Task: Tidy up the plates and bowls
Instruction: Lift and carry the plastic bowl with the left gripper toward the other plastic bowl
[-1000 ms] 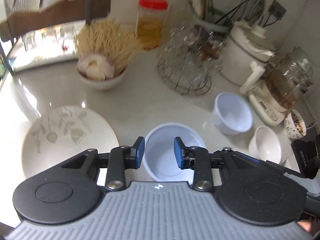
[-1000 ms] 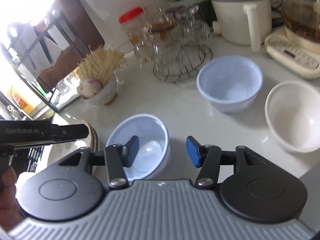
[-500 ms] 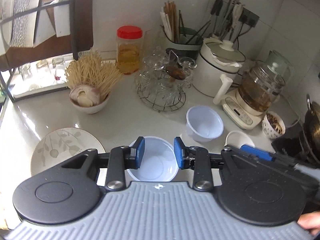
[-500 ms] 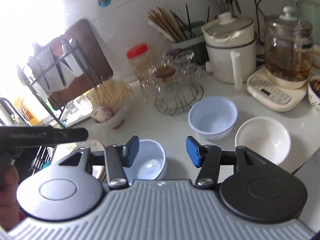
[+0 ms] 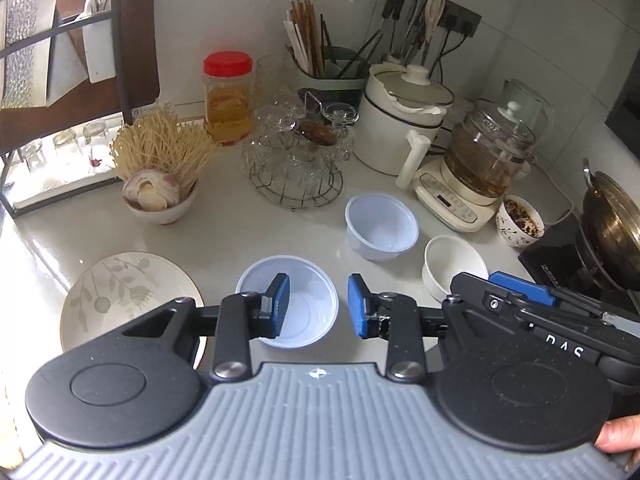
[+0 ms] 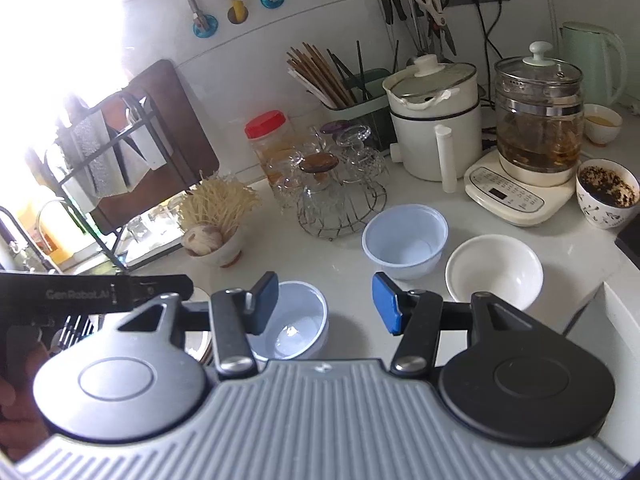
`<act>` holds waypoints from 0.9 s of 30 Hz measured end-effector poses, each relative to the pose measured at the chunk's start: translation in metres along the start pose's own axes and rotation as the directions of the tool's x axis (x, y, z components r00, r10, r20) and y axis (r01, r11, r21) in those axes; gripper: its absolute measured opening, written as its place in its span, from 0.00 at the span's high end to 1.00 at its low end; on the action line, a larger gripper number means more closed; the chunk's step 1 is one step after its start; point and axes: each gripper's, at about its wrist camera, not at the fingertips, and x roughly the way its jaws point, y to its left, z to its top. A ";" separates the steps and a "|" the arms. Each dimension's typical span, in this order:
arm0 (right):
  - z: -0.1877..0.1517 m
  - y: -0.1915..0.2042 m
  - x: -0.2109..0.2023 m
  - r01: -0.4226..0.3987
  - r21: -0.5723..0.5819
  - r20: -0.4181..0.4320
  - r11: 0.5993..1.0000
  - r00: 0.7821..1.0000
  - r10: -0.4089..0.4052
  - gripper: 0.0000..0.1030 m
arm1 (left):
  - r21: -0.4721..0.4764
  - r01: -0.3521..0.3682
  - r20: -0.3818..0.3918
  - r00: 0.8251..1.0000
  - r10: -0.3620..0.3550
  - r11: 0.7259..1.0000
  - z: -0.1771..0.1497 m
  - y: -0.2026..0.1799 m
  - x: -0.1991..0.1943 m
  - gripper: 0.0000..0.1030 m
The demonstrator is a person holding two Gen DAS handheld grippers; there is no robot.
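While both grippers sit pulled back and high over the bench (image 5: 248, 232), nothing is gripped:
left gripper (image 5: 319, 305): fingers apart, empty. Left pad overlaps the near blue bowl in view, no contact apparent.
right gripper (image 6: 325, 303): fingers apart, wider gap, empty.
near blue bowl (image 5: 296, 312): upright on bench, just ahead of left fingers, mostly left of the gap. In the right view it sits behind the left finger.
plate (image 5: 120, 296): leaf pattern, flat on bench, outboard of the left finger, beside the near bowl.
white bowl (image 6: 494, 270): ahead and outboard of the right finger of the right gripper, upright, empty.
far blue bowl (image 6: 404, 240): ahead of the right gripper's gap, just beside the white bowl, not nested.
garlic bowl (image 5: 160, 200): further ahead-left, holds garlic and dried noodles.
glass rack (image 5: 296, 172): wire stand with glassware, straight ahead past the bowls.
back row: red-lid jar (image 5: 228, 98), white pot (image 5: 400, 120), glass kettle (image 5: 488, 156), chopstick holder at the wall.
change: over the last second both cameras rose and backed away; bowls look smaller, more of the wall shows. Bowls and plate did not move.
meaning: likely a retreat or reposition, not a grasp. Three bowls unstacked, plate alone; organizing looks barely begun.
next guess: descend on a bowl rim and nest the blue pair.
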 end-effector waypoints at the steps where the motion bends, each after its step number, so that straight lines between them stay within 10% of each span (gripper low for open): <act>1: 0.001 0.002 -0.003 0.009 -0.002 0.006 1.000 1.000 -0.009 0.47 | 0.001 0.011 0.000 1.000 -0.011 1.000 0.000 0.002 -0.001 0.64; 27: -0.028 0.032 -0.006 0.233 0.166 -0.010 0.958 0.972 -0.234 0.47 | 0.092 0.164 -0.093 0.983 -0.156 0.982 0.007 0.039 0.026 0.64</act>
